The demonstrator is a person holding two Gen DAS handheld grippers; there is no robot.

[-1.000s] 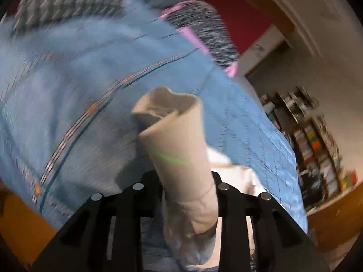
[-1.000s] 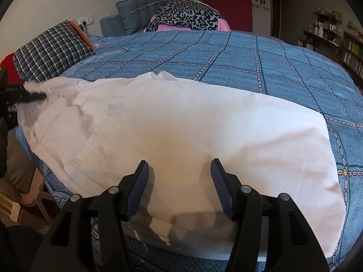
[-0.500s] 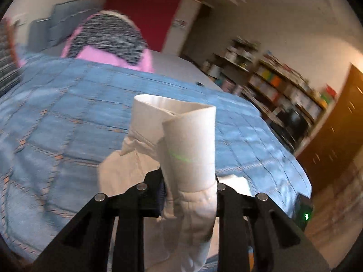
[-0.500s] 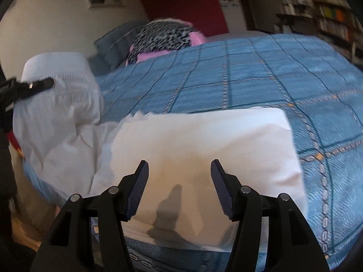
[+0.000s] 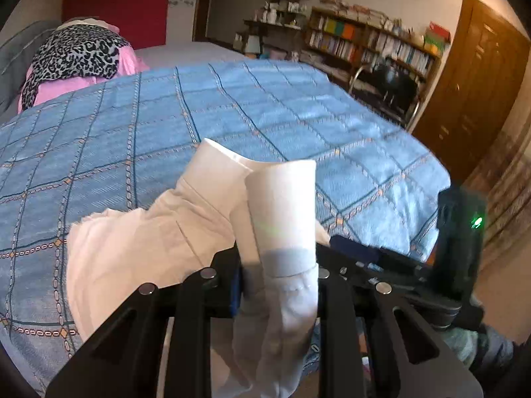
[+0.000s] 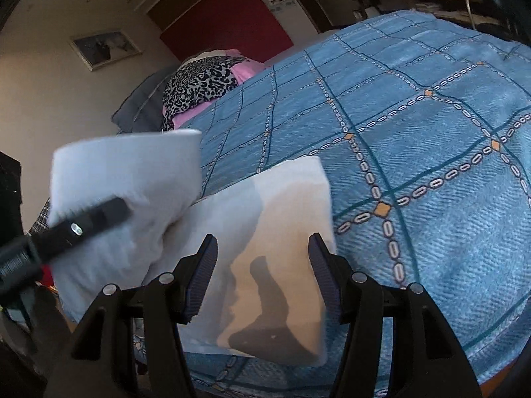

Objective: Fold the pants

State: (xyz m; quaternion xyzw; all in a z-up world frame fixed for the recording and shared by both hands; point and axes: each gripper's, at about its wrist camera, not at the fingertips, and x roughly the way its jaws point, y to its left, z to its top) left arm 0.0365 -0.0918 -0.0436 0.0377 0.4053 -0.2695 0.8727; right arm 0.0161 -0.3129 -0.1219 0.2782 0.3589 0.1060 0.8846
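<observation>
Left tongs (image 5: 278, 275) are clamping a bunched fold of the white pants (image 5: 132, 252), holding it up off the bed (image 5: 232, 112). Right tongs (image 6: 262, 278) are hovering with jaws apart, gripping nothing, over the folded pants lying at the near edge of the blue checked bedspread (image 6: 415, 139).

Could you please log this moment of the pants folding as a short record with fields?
surface: blue checked bedspread
garment: white pants, partly folded near the bed's front edge
left gripper: jaws shut on a bunched part of the pants, lifted off the bed
right gripper: jaws open over the flat part, gripping nothing
background: leopard-print cloth on pink fabric; bookshelf
fold status: unfinished
</observation>
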